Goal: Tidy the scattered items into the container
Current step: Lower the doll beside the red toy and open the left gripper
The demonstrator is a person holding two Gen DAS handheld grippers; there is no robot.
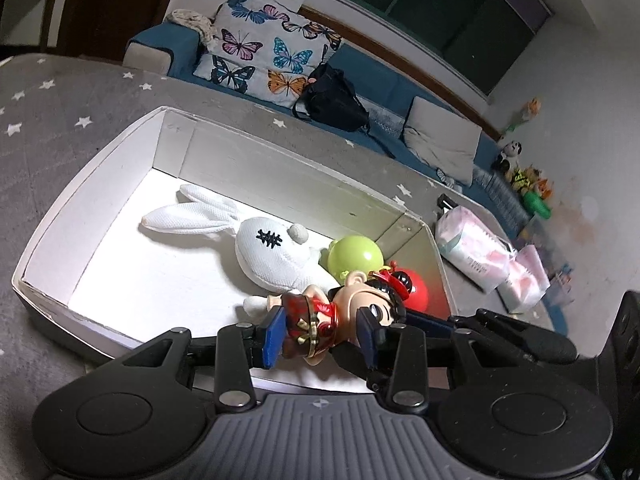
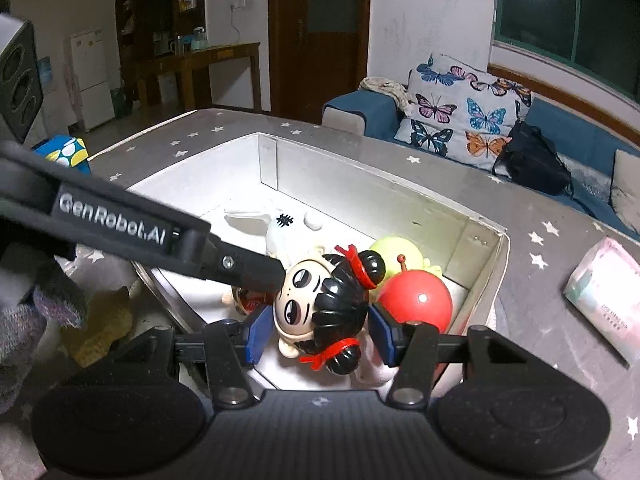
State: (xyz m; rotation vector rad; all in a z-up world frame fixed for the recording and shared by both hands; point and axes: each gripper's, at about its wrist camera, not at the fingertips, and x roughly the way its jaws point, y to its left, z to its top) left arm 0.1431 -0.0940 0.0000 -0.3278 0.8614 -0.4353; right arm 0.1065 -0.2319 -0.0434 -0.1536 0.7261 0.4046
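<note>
A white box (image 1: 100,160) stands on the grey star-print cloth. Inside lie a white plush rabbit (image 1: 264,248), a green ball toy (image 1: 354,256) and a red ball toy (image 1: 416,290). A doll figure with black hair and a red outfit (image 1: 340,316) sits between my left gripper's (image 1: 320,340) blue pads, over the box's near edge; the pads stand apart beside its body. In the right wrist view the doll's head (image 2: 316,308) lies between my right gripper's (image 2: 316,338) open pads, and the left gripper's finger (image 2: 240,264) reaches to its face. The box (image 2: 360,168) shows there too.
A pack of tissues (image 1: 472,248) lies on the cloth right of the box, also in the right wrist view (image 2: 604,300). A yellow cloth (image 2: 104,328) lies left of the box. A blue sofa with butterfly cushions (image 1: 264,52) and a black bag (image 1: 332,100) stands behind.
</note>
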